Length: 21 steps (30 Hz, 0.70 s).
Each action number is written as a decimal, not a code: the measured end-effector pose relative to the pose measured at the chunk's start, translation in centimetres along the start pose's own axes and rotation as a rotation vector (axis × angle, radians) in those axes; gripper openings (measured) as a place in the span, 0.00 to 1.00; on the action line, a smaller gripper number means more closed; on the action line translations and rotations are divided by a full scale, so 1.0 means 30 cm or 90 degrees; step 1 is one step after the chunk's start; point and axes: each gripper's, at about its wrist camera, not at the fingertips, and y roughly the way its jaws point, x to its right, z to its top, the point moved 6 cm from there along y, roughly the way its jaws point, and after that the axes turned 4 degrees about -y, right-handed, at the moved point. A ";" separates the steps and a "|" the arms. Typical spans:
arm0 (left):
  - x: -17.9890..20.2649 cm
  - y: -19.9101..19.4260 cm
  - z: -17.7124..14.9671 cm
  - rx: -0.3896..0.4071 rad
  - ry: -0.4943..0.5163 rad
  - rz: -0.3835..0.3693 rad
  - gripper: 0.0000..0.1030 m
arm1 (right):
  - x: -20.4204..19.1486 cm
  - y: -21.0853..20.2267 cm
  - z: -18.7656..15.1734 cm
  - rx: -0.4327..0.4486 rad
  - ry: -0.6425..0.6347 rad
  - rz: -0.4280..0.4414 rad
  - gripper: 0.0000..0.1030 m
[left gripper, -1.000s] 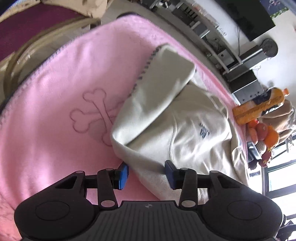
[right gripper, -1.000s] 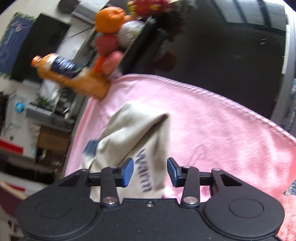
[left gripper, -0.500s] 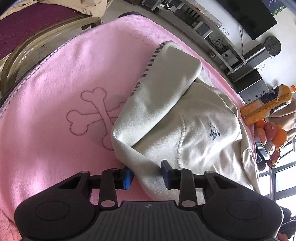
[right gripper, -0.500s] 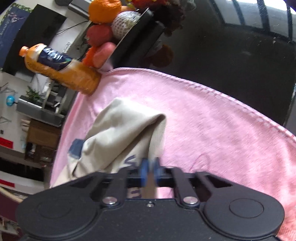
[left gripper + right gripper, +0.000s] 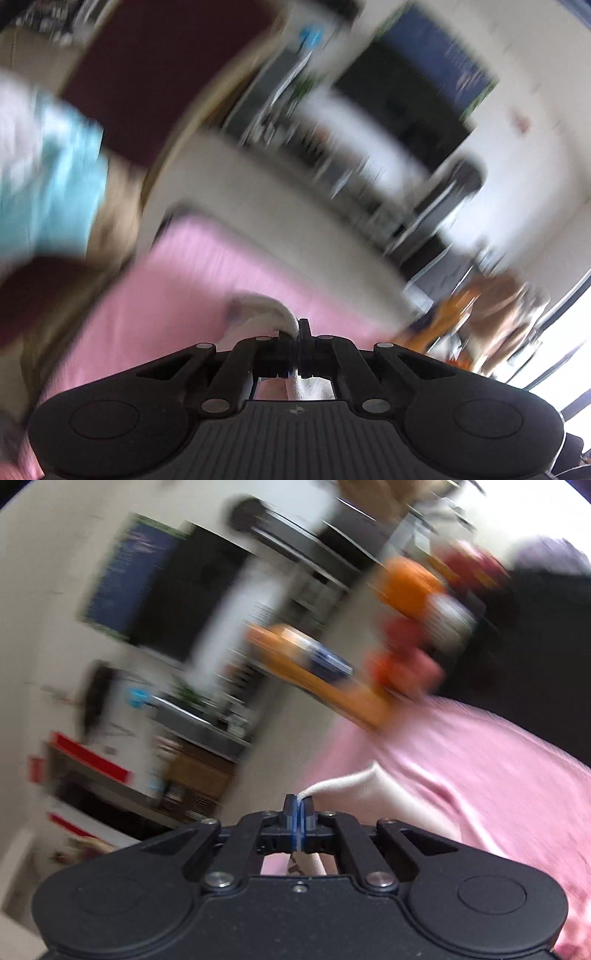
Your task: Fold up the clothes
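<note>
Both views are blurred by motion. My left gripper [image 5: 296, 338] is shut on a fold of the cream sweatshirt [image 5: 267, 312], which bulges just ahead of the jaws over the pink blanket [image 5: 177, 295]. My right gripper [image 5: 298, 808] is shut on another edge of the cream sweatshirt [image 5: 354, 788], which trails to the right onto the pink blanket [image 5: 461, 775]. Most of the garment is hidden below both grippers.
An orange bottle [image 5: 314, 672] and a pile of fruit [image 5: 413, 627] stand beyond the blanket's far edge. A dark TV [image 5: 417, 96] and shelves are behind. A light blue cloth [image 5: 48, 177] lies to the left, past the blanket.
My left gripper closed on the sweatshirt. Both grippers have lifted and tilted up fast with the cloth, so the views now show the room instead of the spread garment.
</note>
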 end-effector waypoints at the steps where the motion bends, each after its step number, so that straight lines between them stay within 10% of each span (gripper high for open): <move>1: 0.039 -0.082 0.052 0.035 0.006 -0.025 0.00 | -0.088 -0.054 0.042 0.022 -0.021 0.034 0.01; 5: 0.171 -0.415 0.181 0.183 0.041 -0.096 0.00 | -0.380 -0.362 0.125 0.146 -0.161 0.140 0.01; 11: 0.286 -0.657 0.247 0.238 0.064 -0.163 0.00 | -0.590 -0.581 0.133 0.214 -0.232 0.175 0.01; 14: 0.292 -0.646 0.264 0.211 0.052 -0.166 0.00 | -0.613 -0.590 0.127 0.225 -0.235 0.171 0.01; 21: 0.289 -0.144 0.260 -0.002 0.084 0.065 0.00 | -0.497 -0.183 0.131 0.091 -0.221 0.025 0.01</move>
